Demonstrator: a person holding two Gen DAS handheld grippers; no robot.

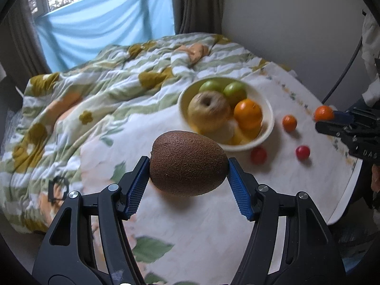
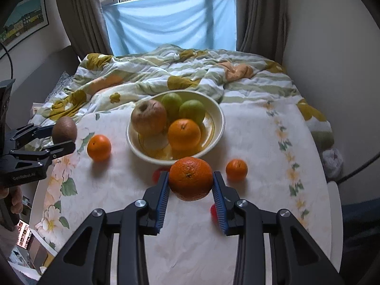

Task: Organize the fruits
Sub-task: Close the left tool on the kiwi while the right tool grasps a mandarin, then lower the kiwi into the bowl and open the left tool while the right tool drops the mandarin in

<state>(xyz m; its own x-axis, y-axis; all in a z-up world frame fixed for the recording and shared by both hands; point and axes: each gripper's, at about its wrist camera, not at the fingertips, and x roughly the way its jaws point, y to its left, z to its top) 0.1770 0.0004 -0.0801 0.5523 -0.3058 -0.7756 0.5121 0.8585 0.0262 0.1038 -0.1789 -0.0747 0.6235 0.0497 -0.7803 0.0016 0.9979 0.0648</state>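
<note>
- Left gripper (image 1: 188, 163) grasps the kiwi (image 1: 188, 162) at frame centre; right gripper (image 2: 191, 181) clenches an orange (image 2: 191, 178).
- We advise lowering each gently into the bowl's (image 2: 219, 121) free front, one at a time.

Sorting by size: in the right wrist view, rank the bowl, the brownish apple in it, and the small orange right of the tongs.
Bowl
Brownish apple
Small orange
Camera nearness doesn't change this order.

Rough fuzzy kiwi (image 1: 187, 162), glossy bowl (image 2: 219, 121), cloth tablecloth (image 2: 261, 142)
</note>
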